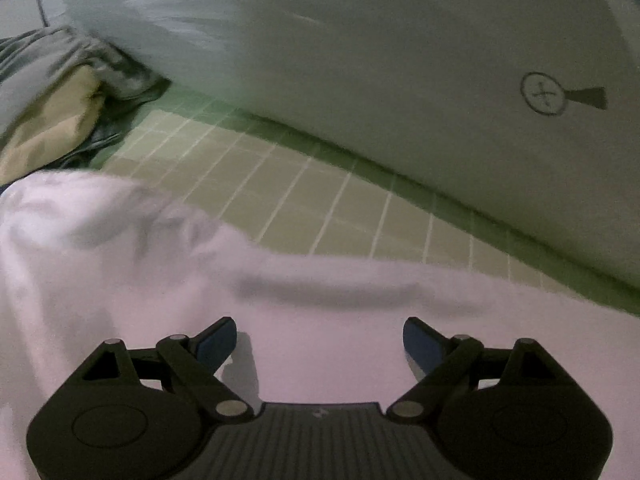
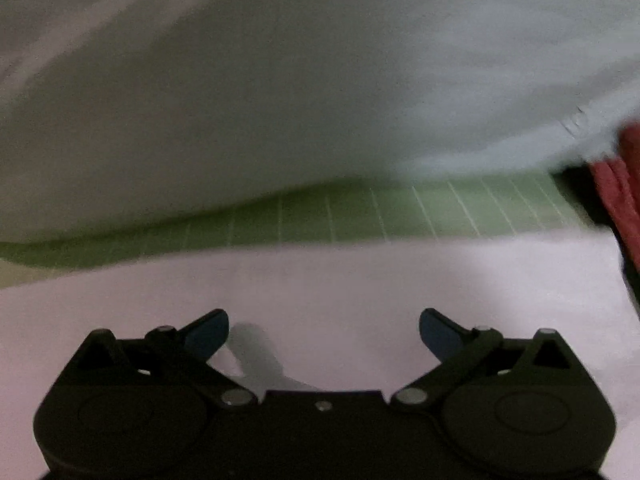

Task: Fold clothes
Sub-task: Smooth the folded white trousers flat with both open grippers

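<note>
Two black two-finger grippers with blue pads are seen, each pointed steeply downward over a white cotton garment (image 1: 120,280) spread on a green cutting mat with a pale grid (image 1: 304,184). The left gripper (image 1: 319,344) is held with its jaws wide apart, and nothing is caught between the pads; only bare white fabric is seen in the gap. The right gripper (image 2: 324,334) is likewise held with its jaws spread wide, and nothing is gripped there either.

A large grey-white rounded surface (image 1: 400,60) is shown beyond the mat in both views. On it, only in the left wrist view, a circled cross mark with a dark tail (image 1: 544,94) is seen. A heap of grey and tan clothes (image 1: 68,100) at the mat's far left corner is also shown only in that view, and the white garment is seen bunched into soft folds at the left side there. Only in the right wrist view is a dark red cloth (image 2: 624,200) shown, at the right edge beside the mat (image 2: 400,212); there the white garment (image 2: 360,280) is seen lying flat with a straight far edge.

The white garment lies directly beneath and ahead of both sets of pads, filling the near half of each view, with a strip of green mat left uncovered beyond it.
</note>
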Tool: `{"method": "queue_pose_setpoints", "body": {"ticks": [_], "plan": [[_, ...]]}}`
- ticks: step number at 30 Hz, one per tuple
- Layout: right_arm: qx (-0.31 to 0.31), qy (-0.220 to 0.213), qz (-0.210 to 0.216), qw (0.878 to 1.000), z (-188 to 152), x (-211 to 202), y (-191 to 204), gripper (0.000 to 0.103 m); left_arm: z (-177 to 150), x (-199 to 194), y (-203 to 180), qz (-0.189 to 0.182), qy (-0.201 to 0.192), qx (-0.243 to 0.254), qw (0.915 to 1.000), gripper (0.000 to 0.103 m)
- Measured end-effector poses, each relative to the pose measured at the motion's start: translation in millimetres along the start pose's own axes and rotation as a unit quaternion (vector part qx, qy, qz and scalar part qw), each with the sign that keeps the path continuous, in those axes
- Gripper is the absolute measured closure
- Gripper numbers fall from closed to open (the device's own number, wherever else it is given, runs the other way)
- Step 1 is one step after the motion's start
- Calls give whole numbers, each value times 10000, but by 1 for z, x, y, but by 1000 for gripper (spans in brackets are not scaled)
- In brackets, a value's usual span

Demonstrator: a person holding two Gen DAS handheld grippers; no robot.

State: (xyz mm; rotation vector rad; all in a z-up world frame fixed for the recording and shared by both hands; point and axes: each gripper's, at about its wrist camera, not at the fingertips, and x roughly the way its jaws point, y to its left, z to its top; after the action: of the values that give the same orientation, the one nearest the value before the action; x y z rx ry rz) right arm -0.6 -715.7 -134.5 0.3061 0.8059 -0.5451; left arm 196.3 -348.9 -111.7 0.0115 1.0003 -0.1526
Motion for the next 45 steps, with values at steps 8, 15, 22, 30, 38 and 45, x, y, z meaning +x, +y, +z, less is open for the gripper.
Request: {"method": "queue_pose_setpoints", "body": {"ticks": [8, 15, 22, 30, 38, 45], "plan": [[-235, 365, 123, 9990, -117, -97, -17, 0, -72, -78, 37, -26, -88, -70, 9999, 12], [-371, 242, 80, 9990, -175, -147, -31, 0, -122, -131, 83, 69, -239, -435, 9987, 11], [-332, 328, -198, 9987, -174, -148, -23, 0, -150, -161, 137, 185, -361, -823, 9958, 10], [156, 392, -778, 9961, -180, -165, 15, 0, -134, -161, 213, 126, -631, -1230, 9903, 10], [372, 270, -1051, 9934, -181, -173, 70, 0, -73, -131, 256, -203, -1060, -1286, 9858, 11], [322, 196, -1253, 9914, -185, -188, 114, 0, -32, -91, 279, -378, -793, -1140, 9896, 26]]}}
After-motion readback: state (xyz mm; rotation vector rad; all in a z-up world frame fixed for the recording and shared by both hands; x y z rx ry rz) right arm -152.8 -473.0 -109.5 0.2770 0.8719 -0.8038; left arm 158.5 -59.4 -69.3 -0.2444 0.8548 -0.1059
